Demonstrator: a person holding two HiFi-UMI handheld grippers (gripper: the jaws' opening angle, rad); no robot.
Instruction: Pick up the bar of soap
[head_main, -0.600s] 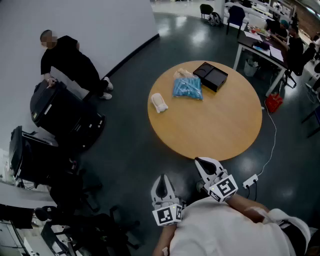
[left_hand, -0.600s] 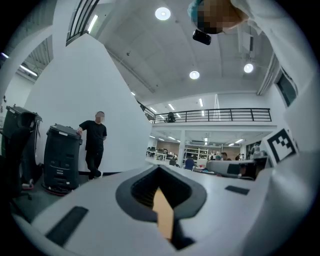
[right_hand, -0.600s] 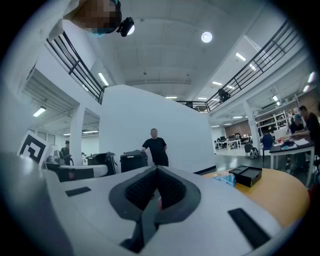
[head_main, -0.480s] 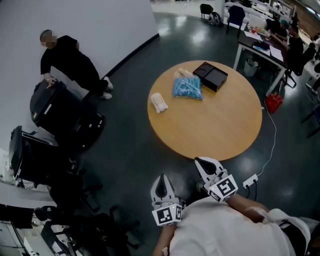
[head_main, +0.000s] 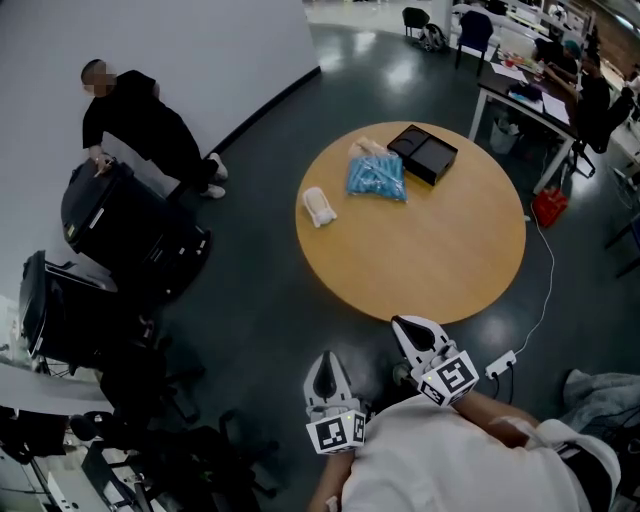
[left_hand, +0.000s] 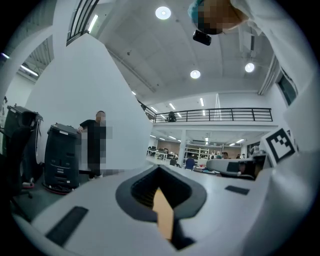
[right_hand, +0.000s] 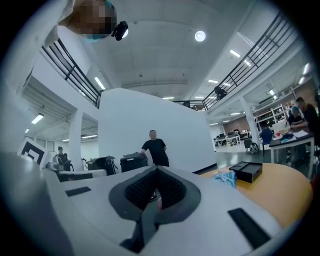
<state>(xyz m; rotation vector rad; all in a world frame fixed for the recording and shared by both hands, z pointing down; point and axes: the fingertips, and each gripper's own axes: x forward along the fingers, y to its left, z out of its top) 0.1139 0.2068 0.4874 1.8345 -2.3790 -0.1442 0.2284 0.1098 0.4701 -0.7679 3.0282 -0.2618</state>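
On table (head_main: 450, 260), soap (head_main: 318, 206) well apart from right tool (head_main: 403, 323).

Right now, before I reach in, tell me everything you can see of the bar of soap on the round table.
The bar of soap is a small, pale cream oblong, slightly lumpy, perhaps wrapped; finer detail is too small to tell. It lies flat on the round wooden table, close to its left edge, touching only the tabletop. It sits clear of the blue packet and the black box farther along.
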